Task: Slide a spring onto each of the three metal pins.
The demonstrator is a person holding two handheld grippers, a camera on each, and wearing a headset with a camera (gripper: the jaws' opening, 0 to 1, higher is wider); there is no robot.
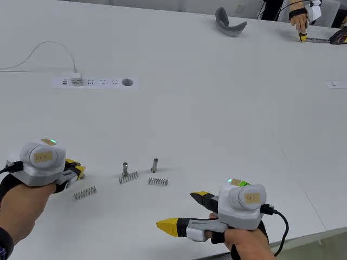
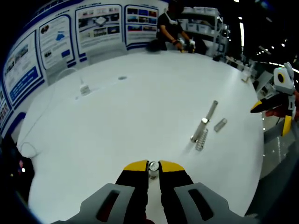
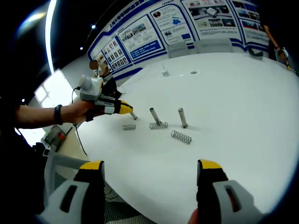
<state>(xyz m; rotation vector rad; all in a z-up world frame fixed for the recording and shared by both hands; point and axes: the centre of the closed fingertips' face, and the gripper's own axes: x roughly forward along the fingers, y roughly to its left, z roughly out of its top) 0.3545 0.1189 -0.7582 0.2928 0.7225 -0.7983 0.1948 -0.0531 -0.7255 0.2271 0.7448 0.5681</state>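
1. Left pin (image 1: 125,168) and right pin (image 1: 154,164) upright on surface (image 1: 217,119), near front, a little apart from each other.
2. Third pin (image 2: 153,169) off the surface, clamped between the jaws of left tool (image 1: 79,169), which sits to the left of the standing pins.
3. Three springs lying flat on surface:
   - Mid spring (image 1: 128,177) right at foot of left pin; cannot tell if touching.
   - Right spring (image 1: 158,181) just in front of right pin.
   - Left spring (image 1: 85,193) apart from the others, near left tool.
4. Right tool (image 1: 180,209) held over front edge of surface, well right of the springs. Jaws wide apart, yellow tips pointing left toward the pins.
5. Power strip (image 1: 95,82) far back left, white cable plugged in.
6. Grey curved item (image 1: 230,24) at far side; another person's hand (image 1: 298,21) at far right corner.
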